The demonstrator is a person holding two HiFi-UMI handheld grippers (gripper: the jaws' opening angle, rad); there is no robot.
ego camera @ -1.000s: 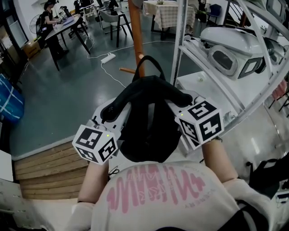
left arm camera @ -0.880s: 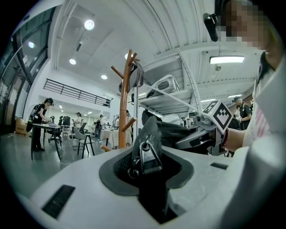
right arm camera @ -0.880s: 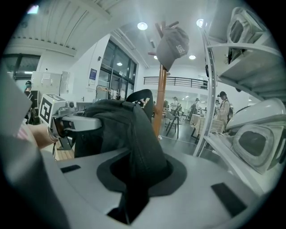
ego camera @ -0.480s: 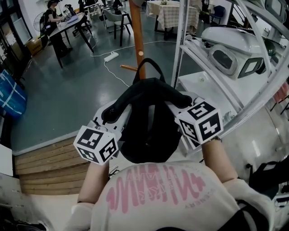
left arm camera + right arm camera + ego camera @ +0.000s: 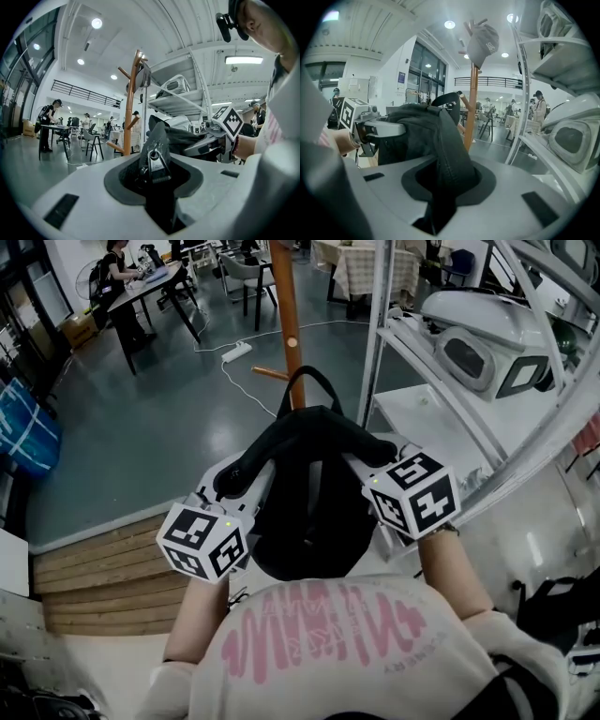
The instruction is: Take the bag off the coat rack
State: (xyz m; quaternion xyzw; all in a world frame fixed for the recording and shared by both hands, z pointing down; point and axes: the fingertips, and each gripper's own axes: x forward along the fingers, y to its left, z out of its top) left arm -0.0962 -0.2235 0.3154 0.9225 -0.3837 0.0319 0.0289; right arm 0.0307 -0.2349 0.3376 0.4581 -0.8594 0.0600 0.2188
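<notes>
The black bag (image 5: 307,486) hangs between my two grippers, off the wooden coat rack (image 5: 284,313) that stands just beyond it. Its top handle (image 5: 306,381) loops up in front of the pole. My left gripper (image 5: 228,480) is shut on a bag strap with a metal buckle (image 5: 158,161). My right gripper (image 5: 368,450) is shut on a fold of the bag's black fabric (image 5: 449,150). In the right gripper view the coat rack (image 5: 471,110) rises behind the bag and carries a grey cap (image 5: 483,43).
A white metal shelf frame (image 5: 379,329) with white machine housings (image 5: 478,338) stands close on the right. Wooden steps (image 5: 103,582) lie at the lower left. A power strip and cable (image 5: 234,352) lie on the grey floor. People sit at a desk (image 5: 155,282) far back.
Both grippers have sunk a little with the bag and drawn slightly away from the rack. Their hold on the bag is the same.
</notes>
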